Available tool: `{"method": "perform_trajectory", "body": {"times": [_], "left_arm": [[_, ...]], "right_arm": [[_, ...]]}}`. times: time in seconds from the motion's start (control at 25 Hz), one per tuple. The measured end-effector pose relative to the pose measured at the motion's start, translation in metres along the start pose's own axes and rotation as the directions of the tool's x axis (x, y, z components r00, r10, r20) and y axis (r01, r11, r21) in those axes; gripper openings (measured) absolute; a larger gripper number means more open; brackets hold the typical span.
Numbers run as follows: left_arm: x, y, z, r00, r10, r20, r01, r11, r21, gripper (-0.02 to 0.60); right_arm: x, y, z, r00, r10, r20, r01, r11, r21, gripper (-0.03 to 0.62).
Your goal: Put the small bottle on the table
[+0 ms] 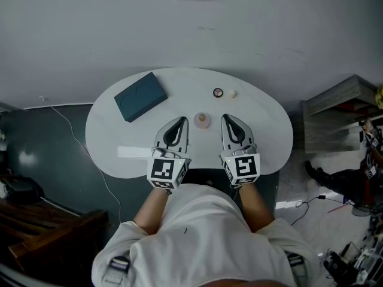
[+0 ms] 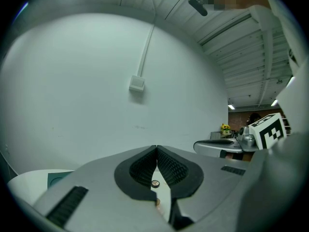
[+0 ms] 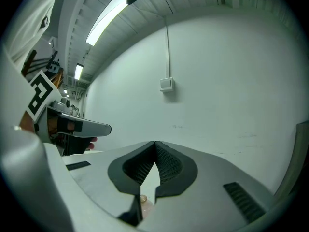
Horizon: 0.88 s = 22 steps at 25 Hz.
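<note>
The small bottle (image 1: 202,120) stands upright on the white table (image 1: 269,130), near its middle, and nothing touches it. The left tongs (image 1: 180,122) lie just left of the bottle and the right tongs (image 1: 228,119) just right of it; both are pressed together at the tips with nothing pinched. Beyond the bottle sit a small dark round item (image 1: 218,92) and a pale one (image 1: 231,92), and a teal box (image 1: 140,95) lies beyond it to the left.
</note>
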State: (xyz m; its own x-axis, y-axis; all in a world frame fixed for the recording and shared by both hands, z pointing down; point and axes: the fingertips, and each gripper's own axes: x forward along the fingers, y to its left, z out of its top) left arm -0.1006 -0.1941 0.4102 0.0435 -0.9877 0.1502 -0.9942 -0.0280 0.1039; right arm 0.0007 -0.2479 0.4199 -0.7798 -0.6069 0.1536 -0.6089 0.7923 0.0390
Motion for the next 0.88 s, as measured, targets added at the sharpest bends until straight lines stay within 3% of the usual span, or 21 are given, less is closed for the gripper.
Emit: {"method": "perform_trajectory", "body": {"times": [0.88], "left_arm": [[0.01,0.006,-0.014,1.0,-0.001,-0.027,0.001,1.0,-0.002,0.018]], "right_arm": [[0.003,-0.012,-0.014,0.999,-0.026,-0.035,0.025,1.0,-0.006,-0.003]]}}
